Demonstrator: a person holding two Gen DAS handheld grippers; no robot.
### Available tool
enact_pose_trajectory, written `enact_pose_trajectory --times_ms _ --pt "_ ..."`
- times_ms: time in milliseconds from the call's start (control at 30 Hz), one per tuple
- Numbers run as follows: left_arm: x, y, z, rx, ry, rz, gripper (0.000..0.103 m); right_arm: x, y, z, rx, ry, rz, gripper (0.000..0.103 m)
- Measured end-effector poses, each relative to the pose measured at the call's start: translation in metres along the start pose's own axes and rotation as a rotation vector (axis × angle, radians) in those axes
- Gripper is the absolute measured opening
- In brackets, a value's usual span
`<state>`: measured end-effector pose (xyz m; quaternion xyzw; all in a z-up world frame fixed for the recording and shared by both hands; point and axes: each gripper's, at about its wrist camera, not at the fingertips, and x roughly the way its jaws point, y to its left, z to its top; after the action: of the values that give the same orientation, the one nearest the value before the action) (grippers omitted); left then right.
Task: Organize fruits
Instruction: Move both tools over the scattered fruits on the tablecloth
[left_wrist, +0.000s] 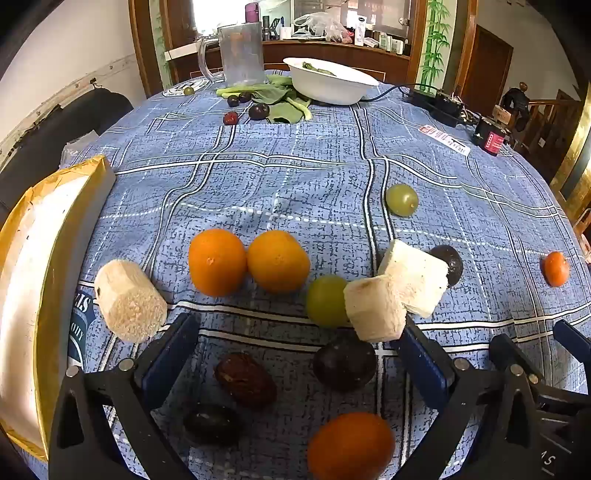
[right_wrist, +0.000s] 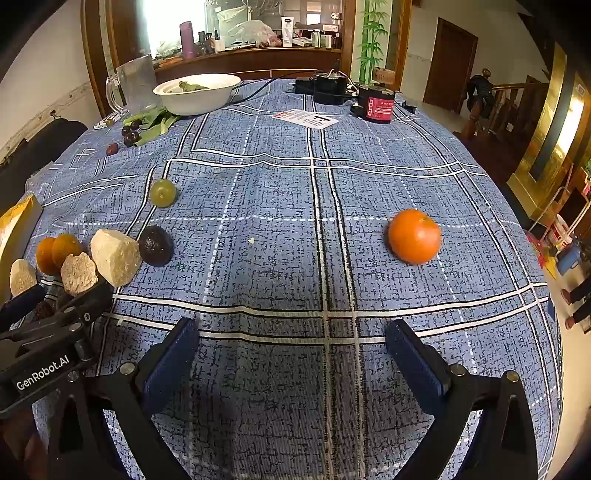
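My left gripper (left_wrist: 295, 332) is open and low over a cluster of fruit. Between and behind its fingers lie a brown date (left_wrist: 245, 380), a dark plum (left_wrist: 345, 363), a dark grape (left_wrist: 212, 424) and an orange (left_wrist: 351, 446). Just ahead are two oranges (left_wrist: 218, 262) (left_wrist: 277, 261), a green grape (left_wrist: 327, 301) and pale sugarcane chunks (left_wrist: 375, 308) (left_wrist: 129, 301). My right gripper (right_wrist: 291, 336) is open and empty over bare cloth. A lone orange (right_wrist: 414, 236) lies ahead to its right. The left gripper's body (right_wrist: 48, 354) shows at that view's left edge.
A yellow-rimmed box (left_wrist: 44, 266) stands at the left. A green grape (left_wrist: 402, 199) and a dark fruit (left_wrist: 448, 264) lie further out. At the far end are a white bowl (left_wrist: 328, 86), greens, dark plums (left_wrist: 258, 110), a glass jug (left_wrist: 240, 51) and electrical gear (right_wrist: 375, 103).
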<state>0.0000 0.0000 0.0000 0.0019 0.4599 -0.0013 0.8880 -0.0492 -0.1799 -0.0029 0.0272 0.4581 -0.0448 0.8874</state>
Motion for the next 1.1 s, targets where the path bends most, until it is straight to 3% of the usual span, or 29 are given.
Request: enact_pose_trajectory --times_ms 700,1100 --pt "-0.001 0.0 -0.001 0.026 0.01 -0.02 0.103 -0.001 -0.001 0.001 0.0 0.005 0.001 0.102" --pt "-0.006 0.005 -0.006 0.081 0.062 -0.053 0.103 0.003 0.001 0.012 0.021 0.07 -0.011 0.102"
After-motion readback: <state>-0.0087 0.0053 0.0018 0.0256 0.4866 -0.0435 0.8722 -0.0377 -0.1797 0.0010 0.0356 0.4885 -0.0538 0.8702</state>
